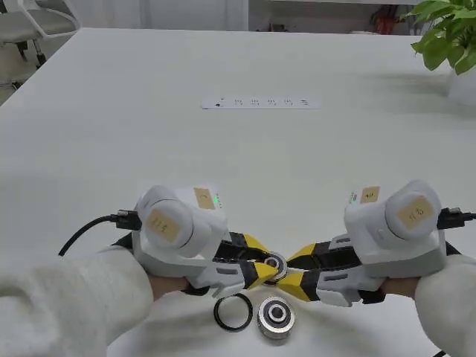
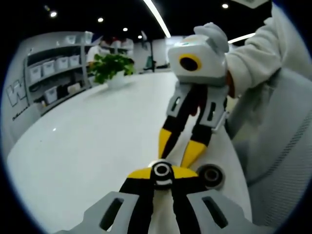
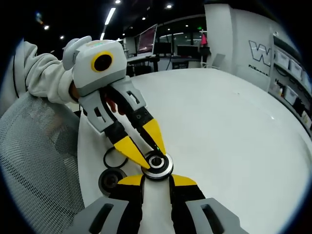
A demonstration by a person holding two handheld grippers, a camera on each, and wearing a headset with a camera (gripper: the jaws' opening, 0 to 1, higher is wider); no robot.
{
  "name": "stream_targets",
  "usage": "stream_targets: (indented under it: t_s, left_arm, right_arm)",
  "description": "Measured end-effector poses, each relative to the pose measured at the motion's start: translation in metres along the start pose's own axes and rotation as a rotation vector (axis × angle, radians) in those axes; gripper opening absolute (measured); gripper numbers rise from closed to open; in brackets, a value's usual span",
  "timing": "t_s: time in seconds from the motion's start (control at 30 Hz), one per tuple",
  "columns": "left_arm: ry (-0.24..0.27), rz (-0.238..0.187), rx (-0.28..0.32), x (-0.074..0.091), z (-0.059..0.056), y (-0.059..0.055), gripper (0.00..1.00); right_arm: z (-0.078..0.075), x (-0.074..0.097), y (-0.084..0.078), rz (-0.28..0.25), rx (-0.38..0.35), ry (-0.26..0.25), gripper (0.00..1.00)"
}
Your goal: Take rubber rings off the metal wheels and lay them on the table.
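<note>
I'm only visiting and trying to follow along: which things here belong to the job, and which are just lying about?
Part of the job:
- held wheel, gripped by the left gripper and the right gripper
- loose rubber ring on the table
- second wheel beside it

Just lying about:
- power strip
- potted plant
- chair

A small metal wheel (image 1: pixel 274 262), silver with a dark hub, is held off the table, pinched between the yellow tips of the left gripper (image 1: pixel 259 262) and the right gripper (image 1: pixel 296 268). A second wheel (image 1: pixel 276 316), silver-faced with a darker outer band, is laid flat on the table just below it. A loose black rubber ring (image 1: pixel 233 312) is laid flat just beside that second wheel, on its left in the head view.
</note>
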State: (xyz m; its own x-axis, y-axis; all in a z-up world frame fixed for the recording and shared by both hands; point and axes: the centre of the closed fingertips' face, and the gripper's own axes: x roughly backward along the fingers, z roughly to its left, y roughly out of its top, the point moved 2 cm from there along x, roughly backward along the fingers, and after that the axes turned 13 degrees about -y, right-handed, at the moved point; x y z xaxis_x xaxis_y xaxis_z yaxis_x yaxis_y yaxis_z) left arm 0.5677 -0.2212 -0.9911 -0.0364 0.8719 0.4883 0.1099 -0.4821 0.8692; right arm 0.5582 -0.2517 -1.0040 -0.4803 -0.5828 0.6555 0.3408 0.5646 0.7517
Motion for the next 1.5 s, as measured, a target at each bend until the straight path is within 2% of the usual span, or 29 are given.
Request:
stream_targets:
  t_s: [0.07, 0.1, 0.17, 0.23, 0.4, 0.5, 0.57, 0.63, 0.77, 0.8, 0.87, 0.93, 1.0, 1.1, 1.2, 1.27, 1.5]
  left_arm:
    - [0.000, 0.000, 0.000, 0.000, 0.000, 0.000, 0.14]
    - [0.000, 0.000, -0.001, 0.000, 0.000, 0.000, 0.14]
    - [-0.001, -0.001, -0.001, 0.000, 0.000, 0.000, 0.14]
    - [-0.001, -0.001, -0.003, -0.001, -0.001, 0.000, 0.14]
    - [0.000, 0.001, -0.009, -0.001, -0.001, 0.001, 0.14]
    - [0.005, 0.004, -0.010, 0.000, 0.000, 0.000, 0.14]
    - [0.011, 0.005, -0.005, 0.001, 0.001, 0.000, 0.14]
    - [0.009, 0.004, -0.003, 0.001, 0.000, 0.000, 0.14]
    - [0.006, 0.005, -0.009, 0.001, 0.000, 0.000, 0.14]
    - [0.004, 0.006, -0.009, 0.001, 0.000, 0.000, 0.14]
    - [0.002, 0.005, -0.010, 0.001, 0.000, 0.000, 0.14]
    - [0.000, 0.005, -0.010, 0.001, 0.000, 0.000, 0.14]
    - [-0.003, 0.003, -0.010, 0.000, -0.001, 0.000, 0.14]
    - [-0.005, 0.002, -0.011, 0.000, -0.001, 0.000, 0.14]
    - [-0.005, 0.002, -0.012, 0.000, -0.002, 0.000, 0.14]
    - [-0.005, 0.002, -0.013, 0.000, -0.002, 0.000, 0.14]
    - [-0.006, 0.001, -0.016, -0.001, -0.001, 0.000, 0.14]
  right_arm:
    - [0.001, -0.001, 0.003, -0.012, -0.012, 0.003, 0.29]
    - [0.001, -0.002, 0.003, -0.015, -0.006, 0.001, 0.29]
    - [0.001, -0.003, 0.002, -0.014, 0.027, -0.009, 0.22]
    - [0.000, -0.002, 0.004, -0.022, 0.018, -0.004, 0.22]
    - [-0.001, 0.002, 0.001, -0.004, 0.022, 0.004, 0.17]
    - [-0.002, 0.004, -0.001, -0.001, 0.047, 0.005, 0.10]
    - [-0.003, 0.004, -0.004, 0.012, 0.056, 0.001, 0.00]
    - [-0.004, 0.003, -0.002, 0.001, 0.081, -0.010, 0.00]
    - [-0.004, 0.005, -0.004, 0.018, 0.034, -0.012, 0.00]
    - [-0.005, 0.006, -0.004, 0.019, 0.023, -0.014, 0.02]
    - [-0.004, 0.006, -0.002, 0.007, -0.024, -0.006, 0.15]
    - [-0.002, 0.005, -0.001, 0.002, -0.026, 0.003, 0.24]
    - [-0.003, 0.002, 0.002, -0.019, -0.008, -0.009, 0.28]
    - [-0.002, -0.004, 0.004, -0.028, -0.020, -0.006, 0.34]
    - [-0.002, -0.005, 0.001, -0.013, -0.002, -0.005, 0.29]
    - [0.002, -0.002, 0.002, -0.023, 0.005, 0.018, 0.24]
    - [0.001, 0.000, 0.003, -0.020, 0.031, 0.022, 0.21]
